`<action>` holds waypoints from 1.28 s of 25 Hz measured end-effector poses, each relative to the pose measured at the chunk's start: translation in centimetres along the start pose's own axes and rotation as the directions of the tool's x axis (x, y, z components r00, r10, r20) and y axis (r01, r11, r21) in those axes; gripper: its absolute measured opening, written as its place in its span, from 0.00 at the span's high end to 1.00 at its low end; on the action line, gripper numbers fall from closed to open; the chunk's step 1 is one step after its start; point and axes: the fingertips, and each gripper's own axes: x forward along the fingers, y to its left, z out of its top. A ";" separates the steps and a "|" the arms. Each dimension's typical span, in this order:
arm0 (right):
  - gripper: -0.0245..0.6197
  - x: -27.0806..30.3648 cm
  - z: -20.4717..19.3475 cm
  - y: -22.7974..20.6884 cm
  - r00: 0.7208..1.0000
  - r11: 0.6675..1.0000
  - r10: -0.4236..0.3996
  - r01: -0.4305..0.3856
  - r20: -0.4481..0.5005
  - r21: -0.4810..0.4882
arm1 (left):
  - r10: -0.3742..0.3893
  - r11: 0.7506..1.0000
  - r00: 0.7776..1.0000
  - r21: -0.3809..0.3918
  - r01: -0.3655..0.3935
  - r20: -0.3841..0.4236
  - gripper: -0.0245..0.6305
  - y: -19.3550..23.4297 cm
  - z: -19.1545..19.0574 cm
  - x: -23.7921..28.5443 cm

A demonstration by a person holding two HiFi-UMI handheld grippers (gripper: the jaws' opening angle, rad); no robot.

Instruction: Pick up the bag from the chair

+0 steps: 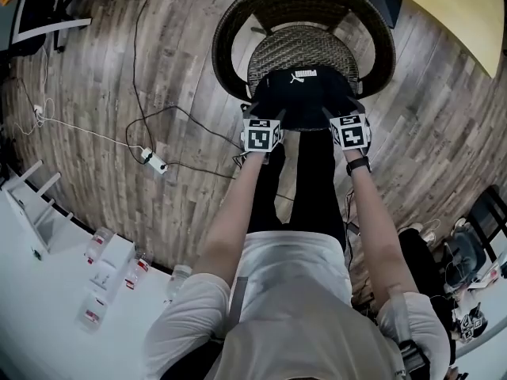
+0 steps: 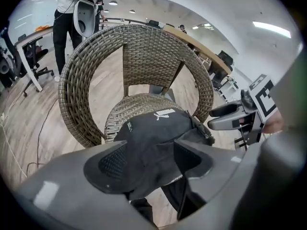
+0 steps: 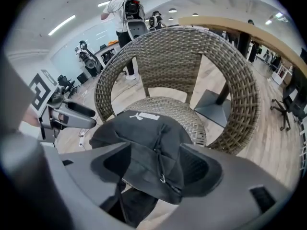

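Step in hand: grasp the bag (image 1: 303, 93), which lies on the seat of the wicker chair (image 1: 238, 22).

1. The left hand-held gripper (image 2: 149, 151) stands with jaws wide apart. The bag's near edge lies between them, and the pads do not yet press on it.
2. The right hand-held gripper (image 3: 154, 150) stands likewise, jaws apart over the bag's near edge, just beside the left one.
3. Seat each gripper deeper onto a thick fold before closing. A thin pinch will likely slip.
4. Close both evenly, then lift straight up, clear of the curved backrest beyond the jaws.

Materials: the bag is black soft fabric, slumped and creased, with a white logo label on the far side. A small metal ring (image 3: 163, 178) sits between the right jaws. The chair is brown woven wicker, round and open-weave.
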 end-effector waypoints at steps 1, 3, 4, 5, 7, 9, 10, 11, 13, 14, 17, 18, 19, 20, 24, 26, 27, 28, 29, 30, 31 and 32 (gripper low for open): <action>0.52 0.5 -0.6 -0.2 1.000 1.000 0.001 -0.001 -0.015 -0.001 | 0.009 1.000 1.000 -0.008 -0.009 -0.009 0.50 0.3 -0.3 0.5; 0.52 1.6 -1.7 -0.6 0.999 1.000 -0.001 0.000 -0.043 -0.008 | 0.020 0.999 1.000 -0.029 -0.021 -0.023 0.50 0.9 -0.9 1.4; 0.52 2.0 -2.2 -0.8 0.998 1.000 -0.004 0.003 -0.055 -0.013 | 0.024 0.999 0.999 -0.035 -0.025 -0.031 0.50 1.1 -1.2 1.9; 0.52 2.5 -2.6 -1.0 0.998 1.000 -0.008 0.007 -0.066 -0.019 | 0.028 0.999 0.999 -0.036 -0.029 -0.041 0.50 1.4 -1.6 2.3; 0.52 3.4 -3.3 -1.3 0.996 0.999 -0.020 0.018 -0.082 -0.028 | 0.034 0.999 0.997 -0.033 -0.036 -0.067 0.50 1.9 -2.6 3.0; 0.52 4.1 -3.7 -1.7 0.996 0.999 -0.034 0.031 -0.088 -0.034 | 0.039 0.999 0.995 -0.031 -0.042 -0.090 0.50 2.4 -3.7 3.7; 0.52 4.4 -3.8 -1.8 0.995 0.999 -0.039 0.036 -0.089 -0.037 | 0.040 0.999 0.994 -0.032 -0.043 -0.099 0.50 2.6 -4.1 4.0; 0.52 4.7 -3.9 -1.9 0.995 0.998 -0.042 0.038 -0.091 -0.040 | 0.039 0.999 0.994 -0.034 -0.043 -0.106 0.50 2.6 -4.4 4.3; 0.52 5.6 -4.3 -2.2 0.994 0.998 -0.047 0.042 -0.100 -0.052 | 0.040 0.998 0.993 -0.044 -0.045 -0.114 0.50 2.7 -4.7 5.1; 0.52 6.1 -4.4 -2.4 0.993 0.997 -0.050 0.044 -0.103 -0.060 | 0.041 0.997 0.992 -0.054 -0.048 -0.116 0.51 2.7 -4.7 5.5; 0.52 7.0 -4.5 -2.7 0.992 0.997 -0.056 0.050 -0.110 -0.050 | 0.050 0.995 0.991 -0.082 -0.061 -0.127 0.54 2.7 -4.8 6.4; 0.52 7.2 -4.5 -2.7 0.992 0.998 -0.053 0.049 -0.112 -0.040 | 0.057 0.994 0.990 -0.080 -0.068 -0.131 0.58 2.8 -4.9 6.7; 0.52 7.3 -4.5 -2.7 0.992 0.998 -0.049 0.045 -0.114 -0.033 | 0.064 0.994 0.989 -0.074 -0.075 -0.131 0.60 2.9 -5.0 6.9; 0.52 7.4 -4.6 -2.8 0.992 0.999 -0.043 0.040 -0.117 -0.029 | 0.071 0.994 0.989 -0.070 -0.081 -0.130 0.62 2.9 -5.1 7.2; 0.61 7.7 -4.7 -2.5 0.993 1.000 -0.005 0.006 -0.122 0.014 | 0.090 0.993 0.985 -0.062 -0.100 -0.145 0.72 2.6 -5.3 7.3; 0.64 7.7 -4.8 -2.2 0.993 0.999 0.012 -0.007 -0.121 0.039 | 0.087 0.994 0.985 -0.047 -0.095 -0.147 0.77 2.5 -5.3 7.2; 0.66 7.7 -4.8 -2.1 0.992 0.999 0.018 -0.013 -0.124 0.043 | 0.082 0.995 0.986 -0.045 -0.090 -0.146 0.79 2.5 -5.2 7.1; 0.68 7.6 -4.8 -2.0 0.992 0.999 0.023 -0.018 -0.126 0.045 | 0.076 0.995 0.987 -0.046 -0.083 -0.143 0.81 2.5 -5.2 7.0; 0.70 7.5 -4.7 -1.9 0.991 0.999 0.028 -0.022 -0.128 0.045 | 0.069 0.996 0.988 -0.049 -0.077 -0.140 0.82 2.4 -5.1 6.9; 0.72 7.4 -4.7 -1.7 0.991 0.999 0.031 -0.025 -0.129 0.045 | 0.063 0.996 0.989 -0.053 -0.071 -0.136 0.83 2.3 -5.0 6.6; 0.74 7.1 -4.6 -1.6 0.991 0.999 0.033 -0.027 -0.127 0.045 | 0.060 0.996 0.990 -0.058 -0.068 -0.132 0.84 2.2 -4.8 6.3; 0.75 6.9 -4.5 -1.5 0.992 0.999 0.033 -0.028 -0.123 0.046 | 0.060 0.996 0.990 -0.062 -0.068 -0.127 0.85 2.1 -4.6 5.9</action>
